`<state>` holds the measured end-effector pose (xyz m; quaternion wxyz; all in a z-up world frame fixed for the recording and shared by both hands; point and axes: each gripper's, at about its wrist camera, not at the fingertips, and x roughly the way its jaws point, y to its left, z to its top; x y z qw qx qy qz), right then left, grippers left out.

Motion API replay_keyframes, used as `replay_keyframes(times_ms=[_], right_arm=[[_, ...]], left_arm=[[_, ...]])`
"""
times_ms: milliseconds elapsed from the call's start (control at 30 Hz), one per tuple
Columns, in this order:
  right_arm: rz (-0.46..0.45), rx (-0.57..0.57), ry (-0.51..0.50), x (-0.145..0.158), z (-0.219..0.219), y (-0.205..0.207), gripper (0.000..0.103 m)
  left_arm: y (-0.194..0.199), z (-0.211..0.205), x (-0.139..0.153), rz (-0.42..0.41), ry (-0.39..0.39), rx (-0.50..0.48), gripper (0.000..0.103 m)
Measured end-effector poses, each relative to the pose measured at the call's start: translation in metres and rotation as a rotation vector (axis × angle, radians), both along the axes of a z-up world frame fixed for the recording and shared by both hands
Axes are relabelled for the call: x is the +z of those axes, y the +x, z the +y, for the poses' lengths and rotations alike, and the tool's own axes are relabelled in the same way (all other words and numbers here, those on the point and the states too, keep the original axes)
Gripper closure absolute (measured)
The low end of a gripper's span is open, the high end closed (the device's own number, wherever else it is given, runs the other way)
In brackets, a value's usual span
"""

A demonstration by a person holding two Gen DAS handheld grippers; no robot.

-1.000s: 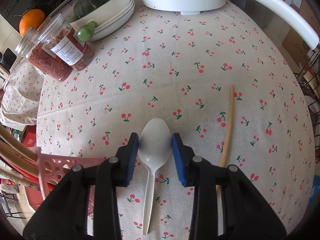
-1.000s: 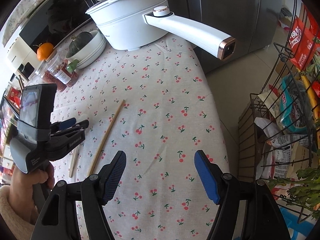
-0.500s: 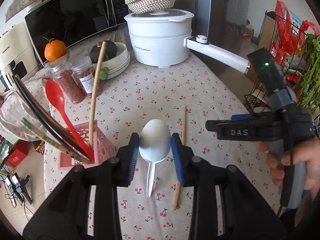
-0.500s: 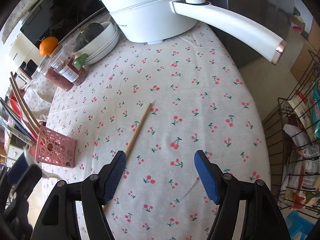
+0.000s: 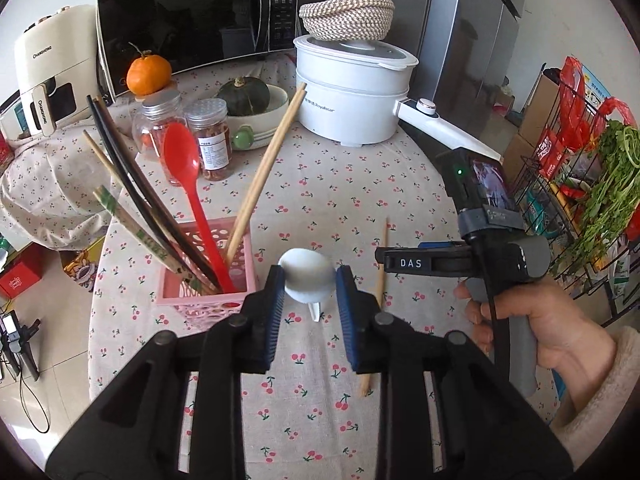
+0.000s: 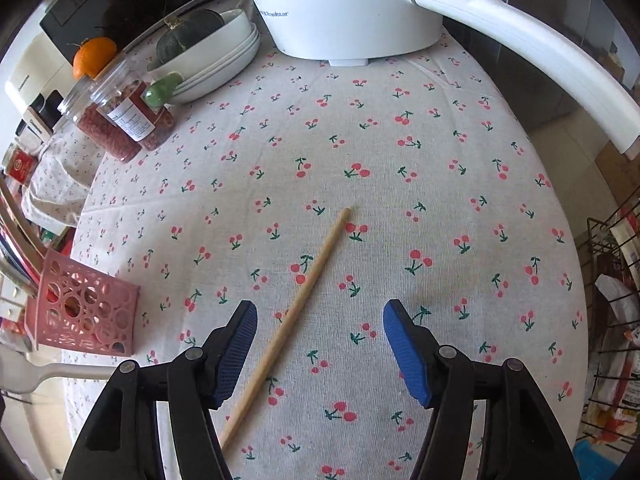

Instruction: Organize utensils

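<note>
white spoon (image 5: 307,280) in left hand-held gripper (image 5: 310,300)

Your cherry-print table (image 6: 420,208), a wooden chopstick (image 6: 304,292) lay at centre, pink basket (image 6: 86,312) at nine o'clock, white pot (image 6: 344,8) at twelve, jars (image 6: 124,116) at ten.

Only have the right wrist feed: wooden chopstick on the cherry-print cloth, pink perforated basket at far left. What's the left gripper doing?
Observer: The left gripper is shut on the bowl of a white plastic spoon, handle pointing down.
Operator: Is it in the basket yet?
Observer: No. In the left wrist view the spoon is in the air to the right of the pink perforated basket, not inside it.
Operator: What's in the basket?
Observer: A red plastic spoon, a light wooden chopstick, two dark chopsticks and a paper-sleeved pair, all leaning.
</note>
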<state>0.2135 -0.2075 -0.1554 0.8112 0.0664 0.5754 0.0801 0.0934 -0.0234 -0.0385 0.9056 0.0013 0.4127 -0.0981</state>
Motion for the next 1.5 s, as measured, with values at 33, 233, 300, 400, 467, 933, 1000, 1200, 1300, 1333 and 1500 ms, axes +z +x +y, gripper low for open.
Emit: replay_keyframes(times_ms=[33, 233, 300, 400, 467, 933, 1000, 1200, 1300, 1333, 1500], right_arm=[[-0.004, 0.002, -0.012, -0.003, 0.000, 0.000, 0.041], [-0.025, 0.066, -0.008, -0.002, 0.005, -0.003, 0.078], [0.008, 0.067, 0.043, -0.002, 0.001, -0.001, 0.098], [0.045, 0.047, 0.048, -0.007, -0.008, -0.001, 0.102], [0.071, 0.014, 0.077, -0.008, -0.017, 0.000, 0.102], [-0.011, 0.012, 0.012, -0.003, -0.001, 0.010, 0.053], [-0.038, 0.010, 0.020, 0.003, 0.003, 0.012, 0.054], [-0.147, 0.150, 0.255, 0.031, 0.021, 0.033, 0.056], [-0.150, 0.225, 0.283, 0.026, 0.046, 0.047, 0.059], [-0.144, 0.245, 0.287, 0.022, 0.055, 0.052, 0.060], [-0.138, 0.355, 0.265, 0.001, 0.096, 0.069, 0.061]], left_arm=[[-0.001, 0.001, -0.001, 0.007, -0.002, 0.000, 0.100], [0.000, 0.005, -0.011, 0.045, -0.010, 0.010, 0.100], [-0.001, 0.003, -0.014, 0.053, -0.012, 0.000, 0.100], [-0.001, -0.001, -0.016, 0.069, -0.006, -0.023, 0.100], [0.001, -0.005, -0.021, 0.098, 0.006, -0.046, 0.093], [0.004, -0.014, -0.018, 0.084, 0.030, -0.010, 0.051], [0.000, -0.009, -0.018, 0.082, 0.026, 0.000, 0.051], [-0.013, 0.025, -0.008, 0.063, -0.046, 0.069, 0.050], [-0.015, 0.039, -0.006, 0.055, -0.059, 0.082, 0.050], [-0.016, 0.044, -0.006, 0.056, -0.065, 0.085, 0.050], [-0.014, 0.062, -0.008, 0.065, -0.085, 0.098, 0.050]])
